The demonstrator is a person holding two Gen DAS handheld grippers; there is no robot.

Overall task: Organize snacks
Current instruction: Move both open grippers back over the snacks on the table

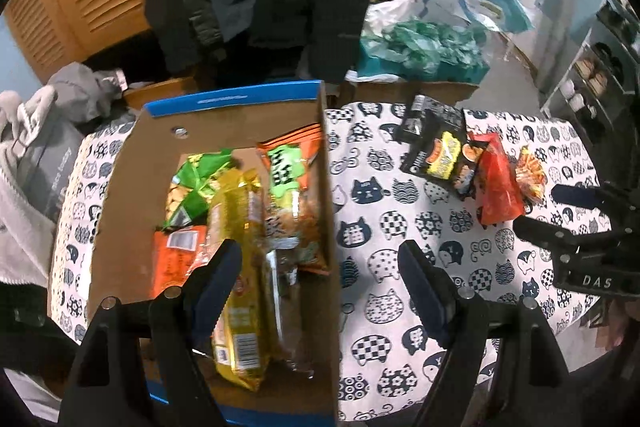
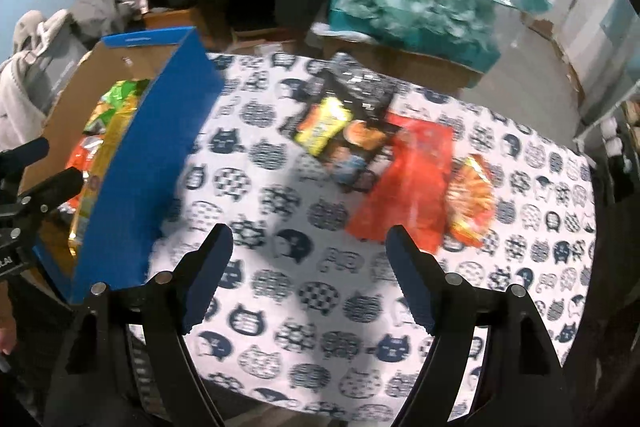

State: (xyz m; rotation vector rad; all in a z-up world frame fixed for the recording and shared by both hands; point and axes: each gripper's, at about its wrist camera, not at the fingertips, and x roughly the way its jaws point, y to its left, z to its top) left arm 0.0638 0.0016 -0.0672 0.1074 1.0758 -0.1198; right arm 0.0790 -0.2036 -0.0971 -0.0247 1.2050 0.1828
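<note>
Snacks [image 1: 498, 183] lengthwise toward table's far edge

Ahead of the right gripper [image 2: 310, 267] the cat-print tablecloth [image 2: 280, 211] lies bare; beyond it a black packet [image 2: 352, 107], a red packet [image 2: 408, 183] and an orange packet [image 2: 472, 199] lie close together. To its left the blue wall of the cardboard box [image 2: 152, 163] stands upright, barring sideways passage
</note>
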